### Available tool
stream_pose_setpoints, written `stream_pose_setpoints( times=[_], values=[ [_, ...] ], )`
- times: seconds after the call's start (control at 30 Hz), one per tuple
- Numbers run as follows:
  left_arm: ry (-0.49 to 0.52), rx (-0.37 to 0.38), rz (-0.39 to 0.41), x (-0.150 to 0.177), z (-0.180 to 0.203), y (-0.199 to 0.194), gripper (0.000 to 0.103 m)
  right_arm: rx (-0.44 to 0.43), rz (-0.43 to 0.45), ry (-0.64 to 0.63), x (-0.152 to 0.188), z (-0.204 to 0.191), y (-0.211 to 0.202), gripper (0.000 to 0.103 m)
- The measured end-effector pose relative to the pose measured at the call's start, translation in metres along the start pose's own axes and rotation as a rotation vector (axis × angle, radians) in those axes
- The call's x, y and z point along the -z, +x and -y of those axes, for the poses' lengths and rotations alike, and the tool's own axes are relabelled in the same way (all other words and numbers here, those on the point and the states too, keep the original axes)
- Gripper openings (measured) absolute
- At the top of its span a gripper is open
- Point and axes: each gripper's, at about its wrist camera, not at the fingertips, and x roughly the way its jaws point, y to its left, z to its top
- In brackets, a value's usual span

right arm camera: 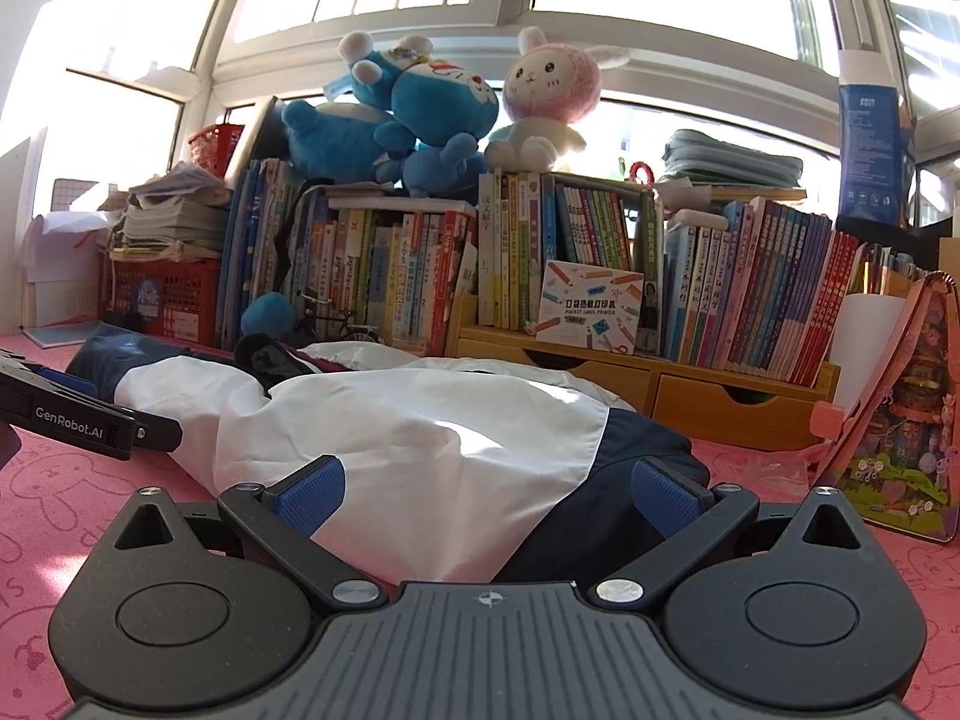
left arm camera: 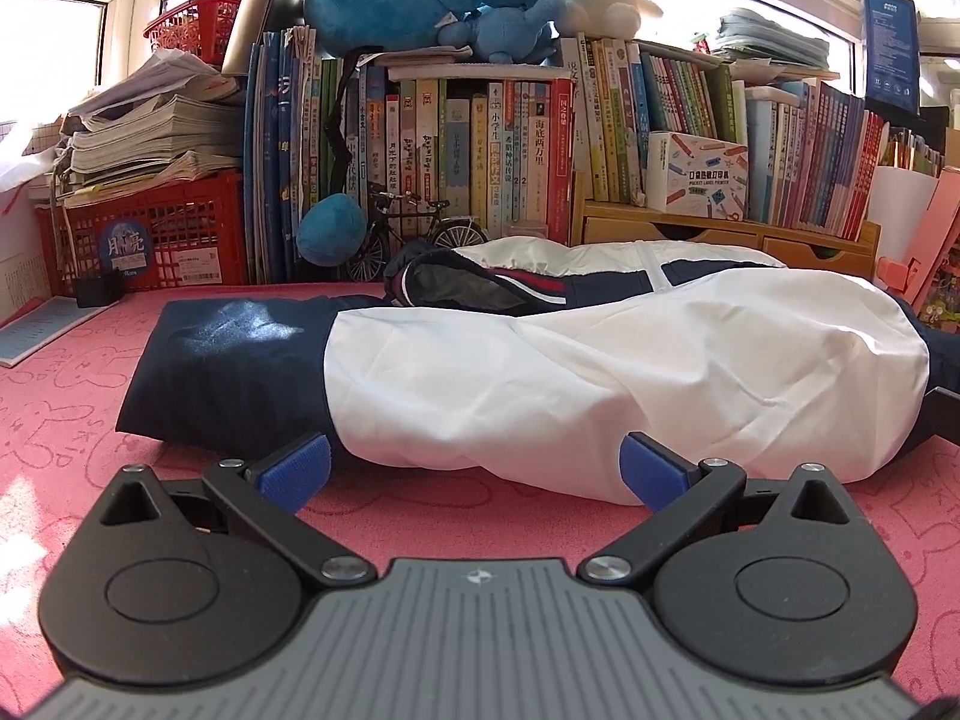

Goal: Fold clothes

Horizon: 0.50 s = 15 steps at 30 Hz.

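Reading "GenRobot.AI" on left gripper (right arm camera: pixel 84 414)

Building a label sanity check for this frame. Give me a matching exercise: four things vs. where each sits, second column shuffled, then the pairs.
Things:
1. pink rabbit plush
2. model bicycle
3. label printer box
4. white and navy jacket

Places:
A. spread on the pink mat, just ahead of both open tools
B. on top of the upright books
C. on the wooden drawer unit, in front of the books
D. on the mat at the foot of the books, behind the jacket collar

Pairs: 1-B, 2-D, 3-C, 4-A
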Motion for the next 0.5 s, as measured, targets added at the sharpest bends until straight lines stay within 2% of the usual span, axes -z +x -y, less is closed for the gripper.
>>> stream_pose_setpoints(
  times=[0.37, 0.5],
  values=[
    [-0.004, -0.010, -0.011, 0.006, 0.000, 0.002, 0.103, 0.065, 0.020, 0.091, 0.001, 0.016, -0.004, 0.103],
    [-0.003, -0.013, -0.015, 0.006, 0.002, 0.003, 0.103, 0.064, 0.003, 0.082, 0.000, 0.015, -0.001, 0.103]
  ],
)
